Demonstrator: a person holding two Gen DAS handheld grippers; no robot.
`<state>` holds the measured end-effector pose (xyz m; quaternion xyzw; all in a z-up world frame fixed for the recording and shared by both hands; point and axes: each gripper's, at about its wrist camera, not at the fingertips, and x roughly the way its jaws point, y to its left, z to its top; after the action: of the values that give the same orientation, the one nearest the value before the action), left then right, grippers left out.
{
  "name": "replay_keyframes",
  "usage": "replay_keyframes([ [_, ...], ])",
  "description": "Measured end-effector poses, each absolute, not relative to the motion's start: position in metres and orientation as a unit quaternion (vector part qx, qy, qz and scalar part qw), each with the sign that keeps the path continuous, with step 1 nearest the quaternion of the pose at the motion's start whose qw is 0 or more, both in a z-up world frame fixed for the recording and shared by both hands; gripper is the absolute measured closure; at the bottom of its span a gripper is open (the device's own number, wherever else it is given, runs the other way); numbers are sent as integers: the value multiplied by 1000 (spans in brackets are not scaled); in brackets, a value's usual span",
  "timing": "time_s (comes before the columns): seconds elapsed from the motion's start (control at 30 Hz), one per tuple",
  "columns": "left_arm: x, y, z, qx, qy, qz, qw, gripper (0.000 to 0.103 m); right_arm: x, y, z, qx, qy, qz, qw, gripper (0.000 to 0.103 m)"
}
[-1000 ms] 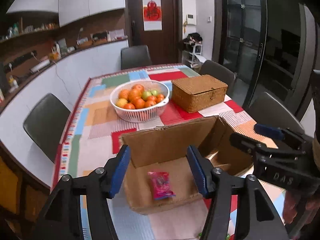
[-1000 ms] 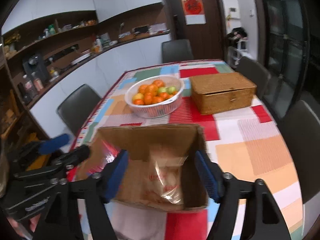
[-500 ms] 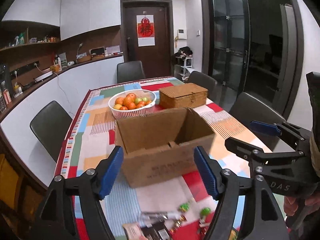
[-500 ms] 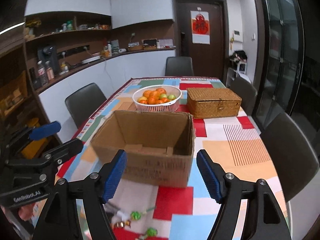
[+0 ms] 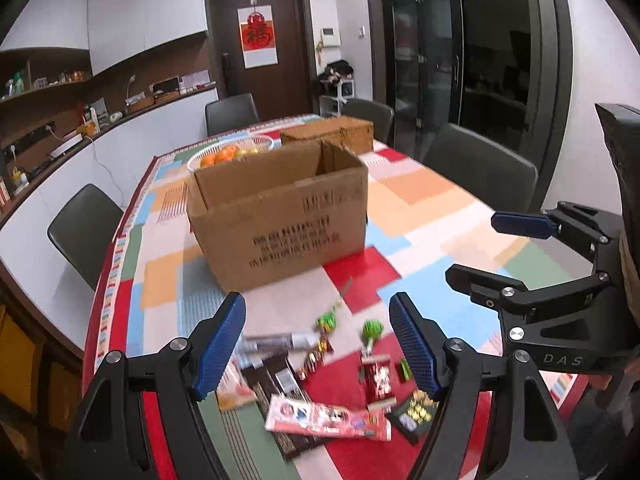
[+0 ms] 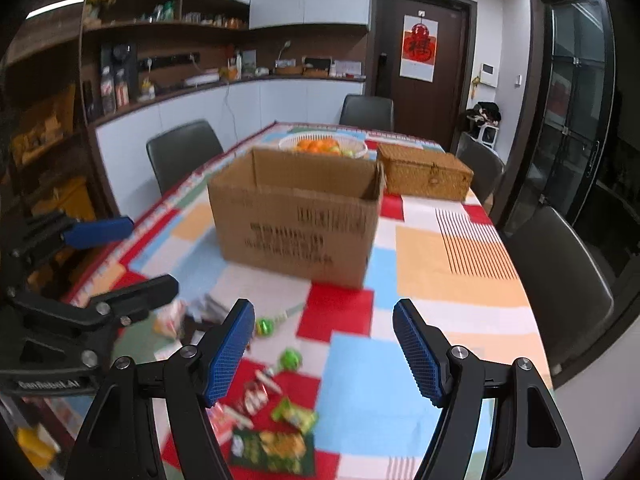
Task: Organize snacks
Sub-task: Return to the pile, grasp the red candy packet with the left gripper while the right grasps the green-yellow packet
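Note:
An open cardboard box (image 5: 280, 216) (image 6: 296, 228) stands mid-table on the patchwork cloth. Loose snacks lie between it and the near edge: a red-and-white packet (image 5: 328, 416), a small red packet (image 5: 378, 380), dark bars (image 5: 280, 384), green-wrapped candies (image 5: 371, 328) (image 6: 290, 358) and a green bag (image 6: 272, 446). My left gripper (image 5: 318, 308) (image 6: 150, 254) hangs open above the snacks, nothing between its pads. My right gripper (image 6: 323, 312) (image 5: 474, 246) is beside it on the right, also open and holding nothing. The box's inside is hidden from here.
Behind the box are a white basket of oranges (image 5: 230, 154) and a shut wicker box (image 6: 424, 176). Dark chairs (image 5: 80, 224) (image 6: 560, 276) line both long sides of the table. A counter with shelves (image 6: 168, 92) runs along the left wall.
Both grippers have drawn back from over the box toward the near table edge and sunk a little. The snack pile has come into view below them. The left jaws stand wider than before.

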<state>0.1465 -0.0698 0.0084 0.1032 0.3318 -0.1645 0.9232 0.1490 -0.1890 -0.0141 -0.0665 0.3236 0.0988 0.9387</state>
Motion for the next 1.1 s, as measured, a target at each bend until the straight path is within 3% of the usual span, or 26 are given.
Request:
replay_keyframes([
  [0.27, 135, -83, -36, 119, 380, -189, 898, 30, 133, -197, -57, -94, 387, 115, 910, 31],
  [0.37, 137, -88, -56, 120, 402, -205, 884, 35, 134, -197, -74, -103, 410, 124, 898, 31],
  [0.6, 149, -96, -93, 109, 445, -236, 857, 49, 145, -198, -109, -111, 459, 153, 868, 42],
  [1.1, 172, -111, -124, 111, 492, -250, 826, 58, 167, -192, -149, -117, 497, 212, 834, 54],
])
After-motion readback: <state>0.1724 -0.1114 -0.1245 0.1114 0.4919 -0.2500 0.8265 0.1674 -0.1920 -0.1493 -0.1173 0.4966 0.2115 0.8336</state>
